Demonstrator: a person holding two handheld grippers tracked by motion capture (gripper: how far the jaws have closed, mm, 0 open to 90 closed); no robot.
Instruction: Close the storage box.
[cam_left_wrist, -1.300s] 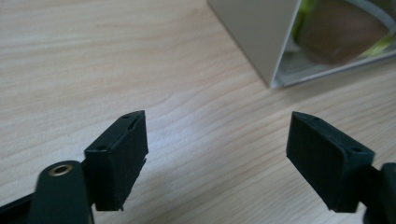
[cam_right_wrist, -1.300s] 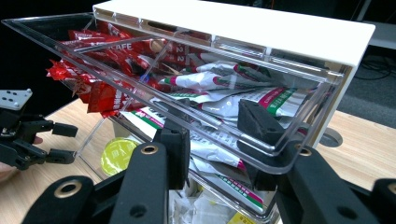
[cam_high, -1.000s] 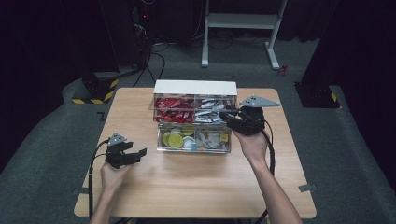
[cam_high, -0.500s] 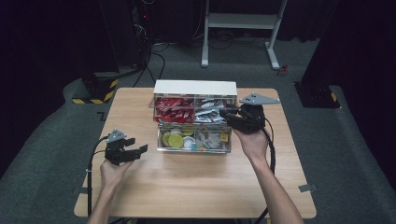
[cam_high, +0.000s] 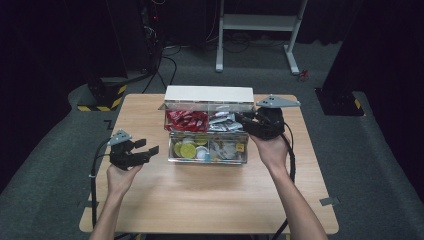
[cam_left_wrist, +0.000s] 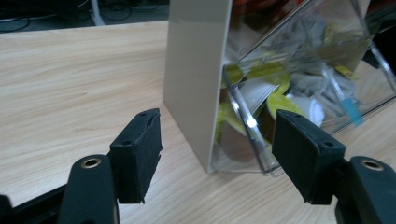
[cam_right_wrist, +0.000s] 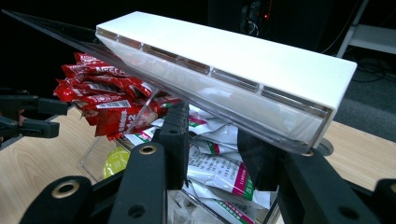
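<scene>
Left gripper (cam_high: 141, 152) had lifted off the wooden tabletop (cam_high: 210, 192), fingers narrowing slightly but open and empty, while right gripper (cam_high: 246, 121) stayed clamped on the clear two-tier sachet box (cam_high: 207, 131) mid-tabletop, readying a two-handed hold.

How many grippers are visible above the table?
2. The left gripper hangs open over the table's left part, beside the clear box. The right gripper is at the box's back right, closed around the edge of its clear lid.
</scene>
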